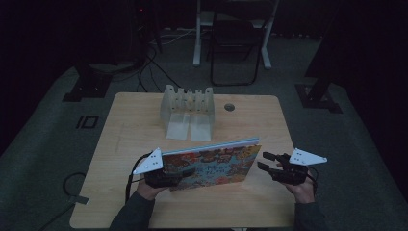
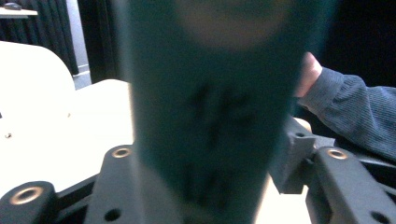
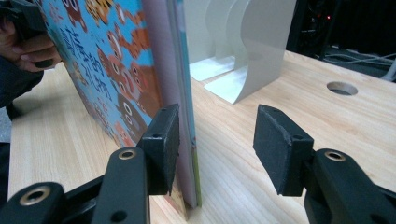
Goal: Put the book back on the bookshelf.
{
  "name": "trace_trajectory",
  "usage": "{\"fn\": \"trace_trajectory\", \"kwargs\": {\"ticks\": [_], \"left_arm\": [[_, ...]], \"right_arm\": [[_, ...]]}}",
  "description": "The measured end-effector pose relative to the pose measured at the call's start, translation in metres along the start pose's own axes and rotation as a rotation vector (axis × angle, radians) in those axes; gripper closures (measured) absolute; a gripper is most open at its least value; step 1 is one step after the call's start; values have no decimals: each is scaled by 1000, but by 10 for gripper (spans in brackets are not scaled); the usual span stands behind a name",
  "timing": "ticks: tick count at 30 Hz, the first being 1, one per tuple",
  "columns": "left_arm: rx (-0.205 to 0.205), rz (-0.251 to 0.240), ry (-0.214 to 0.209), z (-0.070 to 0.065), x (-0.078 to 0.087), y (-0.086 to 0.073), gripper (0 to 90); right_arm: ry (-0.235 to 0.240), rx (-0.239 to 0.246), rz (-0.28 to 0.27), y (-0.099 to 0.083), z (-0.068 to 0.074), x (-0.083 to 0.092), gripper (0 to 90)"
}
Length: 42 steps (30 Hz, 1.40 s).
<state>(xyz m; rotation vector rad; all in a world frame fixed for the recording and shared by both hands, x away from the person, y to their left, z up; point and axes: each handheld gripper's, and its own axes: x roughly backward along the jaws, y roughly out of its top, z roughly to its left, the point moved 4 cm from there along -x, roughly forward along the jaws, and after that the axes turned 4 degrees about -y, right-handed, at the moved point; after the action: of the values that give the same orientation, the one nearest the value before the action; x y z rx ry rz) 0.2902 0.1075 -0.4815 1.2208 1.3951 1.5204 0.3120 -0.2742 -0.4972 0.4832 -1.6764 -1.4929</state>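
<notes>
Blurring against the left tongs [image 2: 205,186], book [image 2: 210,116] cover unreadable.

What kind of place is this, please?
Probably a dim lab or workshop: a wooden table with a cable hole, a folding chair behind it, and cables on the grey floor.

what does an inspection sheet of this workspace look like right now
surface: wooden table, round hole near far edge
job's things: picture book stood on edge, tilted; white rack of dividers behind it
clutter: nothing seen
grippers: left gripper at the book's left end, book between its jaws, grip unclear; right gripper open, one jaw beside the book's right edge
cables: one trailing from the left gripper, more on the floor
surroundings: dark room, folding chair, stand legs
</notes>
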Motion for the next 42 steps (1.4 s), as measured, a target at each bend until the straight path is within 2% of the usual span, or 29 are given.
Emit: {"fn": "trace_trajectory", "kwargs": {"ticks": [2,5,11,16,20,23,25,31,35,37,40,42], "left_arm": [[2,-3,-3,0,0,-1,522],[-5,-6,2,0,0,-1,596],[-13,-5,-11,-1,0,-1,631],[-6,-18,-13,-1,-1,-3,621],[36,-14,-29,1,-2,-6,624],[40,-17,-34,1,-2,-7,619],[37,-18,-40,1,-3,-7,581],[18,-3,-18,-2,-4,-9,508],[9,5,-18,-3,-4,-9,478],[-8,8,-15,-5,-4,-10,474],[-36,14,6,-6,-4,-10,480],[-65,16,46,-6,-5,-12,483]], "right_arm": [[0,-3,1,-1,0,0,502],[-5,-16,10,-7,-2,0,502],[-8,-28,13,-12,-4,1,501],[-8,-36,16,-16,-4,-1,501],[-7,-42,19,-18,-5,-2,501],[-9,-44,21,-20,-5,-2,501],[-10,-48,23,-21,-6,-2,501],[-14,-61,30,-26,-7,-2,501],[-15,-65,33,-28,-8,-3,501],[-16,-68,36,-30,-9,-3,501],[-19,-69,39,-32,-10,-3,501],[-20,-73,41,-33,-10,-4,501]]}}
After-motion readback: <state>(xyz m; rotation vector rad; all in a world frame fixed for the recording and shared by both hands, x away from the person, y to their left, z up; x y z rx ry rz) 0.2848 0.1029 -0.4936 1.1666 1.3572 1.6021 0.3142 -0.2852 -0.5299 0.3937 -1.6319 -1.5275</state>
